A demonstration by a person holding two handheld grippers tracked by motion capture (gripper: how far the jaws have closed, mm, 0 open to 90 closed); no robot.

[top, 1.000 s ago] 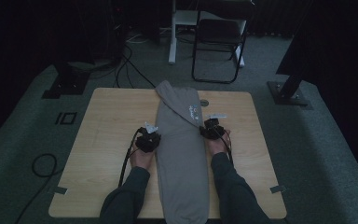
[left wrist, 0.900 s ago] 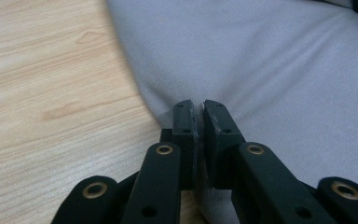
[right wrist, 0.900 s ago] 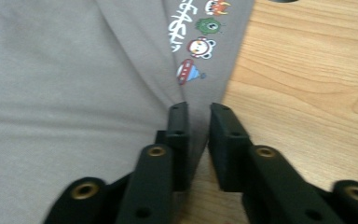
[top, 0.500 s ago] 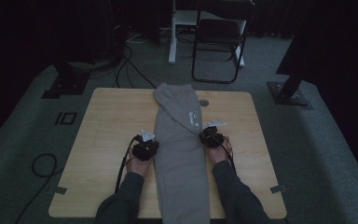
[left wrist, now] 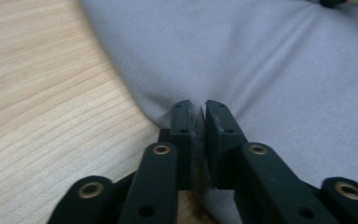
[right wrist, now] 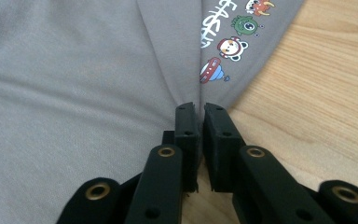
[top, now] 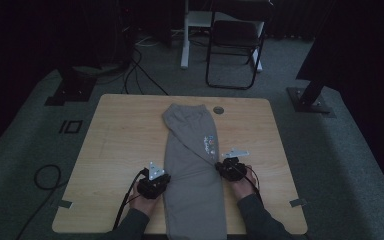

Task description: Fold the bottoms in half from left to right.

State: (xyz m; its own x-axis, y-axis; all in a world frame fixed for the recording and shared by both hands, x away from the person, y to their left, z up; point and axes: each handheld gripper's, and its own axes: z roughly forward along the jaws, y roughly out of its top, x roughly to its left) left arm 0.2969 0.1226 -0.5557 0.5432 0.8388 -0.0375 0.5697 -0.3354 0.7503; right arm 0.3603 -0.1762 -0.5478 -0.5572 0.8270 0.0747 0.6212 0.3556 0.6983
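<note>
While both grippers clamp opposite edges of the grey sweatpants (top: 192, 165), left gripper (left wrist: 196, 114) pinching fabric ahead and to its right, right gripper (right wrist: 199, 114) beside the cartoon print (right wrist: 230, 35), pull evenly and low over the wooden table (top: 120, 135) to avoid wrinkling

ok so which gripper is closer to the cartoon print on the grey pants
Right. The right gripper pinches the pants' edge just below the cartoon print; the left gripper pinches the opposite edge, farther down and across the fabric from it.
</note>
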